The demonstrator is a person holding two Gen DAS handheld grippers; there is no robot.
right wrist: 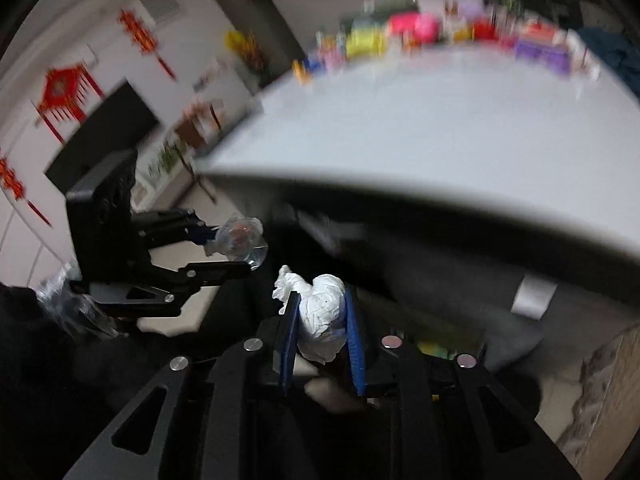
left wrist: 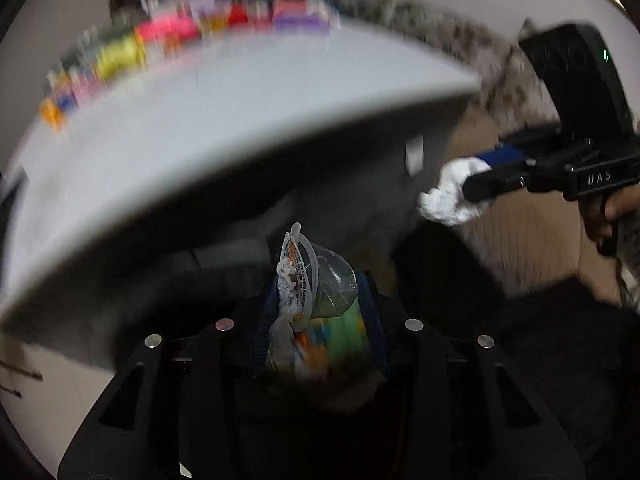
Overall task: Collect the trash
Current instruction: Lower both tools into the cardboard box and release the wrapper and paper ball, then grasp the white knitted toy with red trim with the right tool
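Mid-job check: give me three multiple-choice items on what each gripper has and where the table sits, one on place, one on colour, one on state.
1. Place: where is the table relative to the two grippers?
A. Beyond and above them
B. Directly beneath them
C. Out of view

2. Colour: the crumpled paper in the right gripper is
A. red
B. white
C. green

3. State: the left gripper is
A. empty, jaws wide apart
B. closed on a clear plastic wrapper
C. resting flat on the tabletop

Answers:
1 A, the table edge runs across both wrist views above the fingers.
2 B, the wad between the blue pads is white in both views.
3 B, the clear plastic wrapper sits clamped between its fingers, off the table.
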